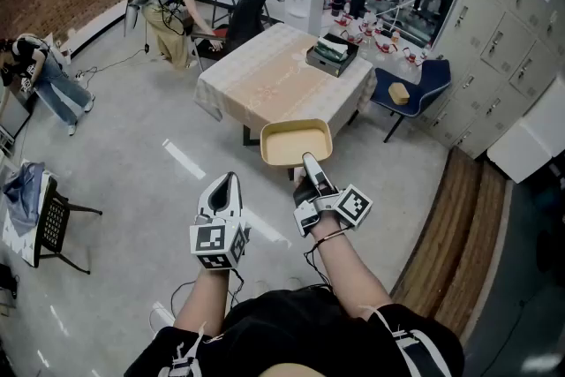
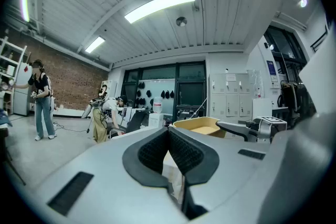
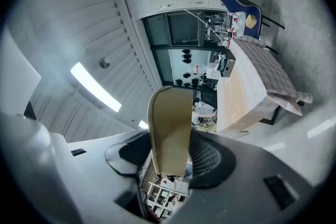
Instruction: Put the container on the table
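A shallow tan container [image 1: 297, 142] hangs above the floor, short of the cloth-covered table [image 1: 265, 79]. My right gripper [image 1: 309, 162] is shut on its near rim. In the right gripper view the container's wall [image 3: 170, 128] stands between the two pads, with the table [image 3: 252, 86] beyond it. My left gripper [image 1: 225, 183] hangs beside it to the left, shut, with nothing between its fingers. In the left gripper view the jaws [image 2: 169, 132] meet at their tips, and the container [image 2: 198, 125] shows to the right behind them.
A dark box [image 1: 332, 55] sits on the table's far right corner. A blue chair [image 1: 415, 84] stands to the right of the table and a black chair [image 1: 243, 18] behind it. Lockers [image 1: 494, 40] line the right wall. Three people stand at the far left. A black chair [image 1: 53, 225] is at the left edge.
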Motion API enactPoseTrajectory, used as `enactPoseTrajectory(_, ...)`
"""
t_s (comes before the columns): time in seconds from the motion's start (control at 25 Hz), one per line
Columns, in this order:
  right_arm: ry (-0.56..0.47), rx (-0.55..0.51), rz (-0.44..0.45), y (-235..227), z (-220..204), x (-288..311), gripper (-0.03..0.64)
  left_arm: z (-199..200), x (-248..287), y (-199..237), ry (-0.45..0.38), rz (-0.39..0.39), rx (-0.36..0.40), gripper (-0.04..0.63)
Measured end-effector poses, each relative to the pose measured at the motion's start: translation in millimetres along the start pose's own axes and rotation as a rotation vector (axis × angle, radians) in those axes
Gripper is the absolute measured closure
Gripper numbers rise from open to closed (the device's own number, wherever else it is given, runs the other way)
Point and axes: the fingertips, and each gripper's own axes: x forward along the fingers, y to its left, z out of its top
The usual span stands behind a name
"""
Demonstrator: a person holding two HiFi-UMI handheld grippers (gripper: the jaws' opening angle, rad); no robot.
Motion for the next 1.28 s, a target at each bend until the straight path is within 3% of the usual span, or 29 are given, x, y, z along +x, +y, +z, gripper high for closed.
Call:
enactPoseTrajectory(0.24,-0.007,-0.007,0.001,5.9,-3.2,-10.2,0.376,4.3,-14.5,-3.4,-0.014,0.032,0.039,0.583)
enactPoseTrajectory(0.52,-0.016,-0.007,0.002,8.4,-12.5,-10.3,0.374,4.3,-22.8,4.0,-0.019,0.022,0.030,0.583)
enactPoseTrajectory(1.28,-0.059,-0.055,-0.004,28.1,-87.6,18.7,0.374,12.6,-51.0,84.4,-0.044,-0.050,0.031,0.583)
